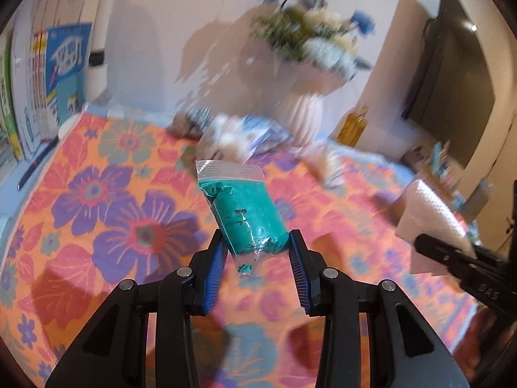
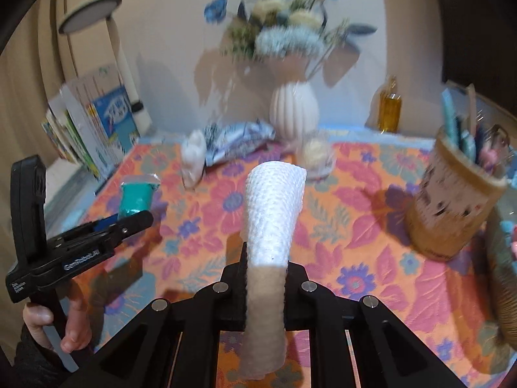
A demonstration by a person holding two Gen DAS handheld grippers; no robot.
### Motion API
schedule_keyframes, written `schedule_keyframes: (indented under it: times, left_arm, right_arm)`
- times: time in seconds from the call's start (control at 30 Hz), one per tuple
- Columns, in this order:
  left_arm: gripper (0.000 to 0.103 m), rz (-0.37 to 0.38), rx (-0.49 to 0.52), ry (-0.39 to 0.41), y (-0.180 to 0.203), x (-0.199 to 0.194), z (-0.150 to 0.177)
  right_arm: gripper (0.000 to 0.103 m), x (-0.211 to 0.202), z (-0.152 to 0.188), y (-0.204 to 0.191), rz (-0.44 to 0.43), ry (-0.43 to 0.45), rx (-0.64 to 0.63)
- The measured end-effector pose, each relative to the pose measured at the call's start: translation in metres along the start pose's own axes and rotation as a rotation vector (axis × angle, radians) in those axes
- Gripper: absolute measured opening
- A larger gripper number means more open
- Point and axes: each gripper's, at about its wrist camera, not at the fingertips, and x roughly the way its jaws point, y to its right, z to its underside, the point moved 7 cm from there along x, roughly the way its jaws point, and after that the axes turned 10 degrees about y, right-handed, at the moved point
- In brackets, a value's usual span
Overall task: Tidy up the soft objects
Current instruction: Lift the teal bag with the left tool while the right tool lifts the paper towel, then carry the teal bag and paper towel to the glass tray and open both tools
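Two soft things are in hand, both lifted off the floral cloth on the counter (image 1: pixel 97 194). The left gripper (image 1: pixel 257 252) pinches the lower end of a clear zip bag of teal putty (image 1: pixel 245 213), bag pointing away from the camera. The right gripper (image 2: pixel 265 268), pressed tight, pinches a folded white paper towel (image 2: pixel 274 200) that stands up between the fingers. No sorting spot is evident; neither item is placed yet. Still lying near the white vase (image 2: pixel 294 110): a patterned packet (image 2: pixel 239 142), a small white soft thing (image 2: pixel 194 158), and something pale, too blurred to name. Both grippers point forward and downward, side by side. A hand (image 2: pixel 69 326) grips the left handle.
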Motion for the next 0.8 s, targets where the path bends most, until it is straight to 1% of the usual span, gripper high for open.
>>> schedule_keyframes:
  times: [0.1, 0.2, 0.3, 0.4, 0.53, 0.63, 0.7, 0.8]
  left_arm:
    - [0.035, 0.047, 0.018, 0.046, 0.026, -0.015, -0.021]
    - [0.035, 0.071, 0.077, 0.089, 0.058, -0.025, -0.041]
    - [0.035, 0.113, 0.133, 0.119, 0.098, -0.029, -0.057]
    - [0.035, 0.166, 0.173, 0.13, 0.135, -0.026, -0.065]
    - [0.035, 0.243, 0.233, 0.127, 0.191, -0.015, -0.066]
    - [0.035, 0.301, 0.269, 0.109, 0.23, -0.006, -0.06]
    - [0.035, 0.344, 0.301, 0.092, 0.259, 0.0, -0.054]
    - [0.035, 0.394, 0.338, 0.07, 0.293, 0.011, -0.046]
  right_arm:
    - [0.012, -0.02, -0.016, 0.011, 0.011, 0.054, 0.027]
    - [0.012, -0.043, -0.033, 0.028, 0.021, 0.107, 0.063]
    - [0.012, -0.068, -0.049, 0.049, 0.057, 0.162, 0.089]
    - [0.012, -0.094, -0.062, 0.074, 0.107, 0.206, 0.122]
    - [0.012, -0.126, -0.073, 0.119, 0.185, 0.257, 0.176]
    - [0.012, -0.149, -0.075, 0.157, 0.256, 0.282, 0.219]
    - [0.012, -0.164, -0.073, 0.184, 0.298, 0.298, 0.255]
    - [0.012, -0.183, -0.065, 0.222, 0.332, 0.318, 0.34]
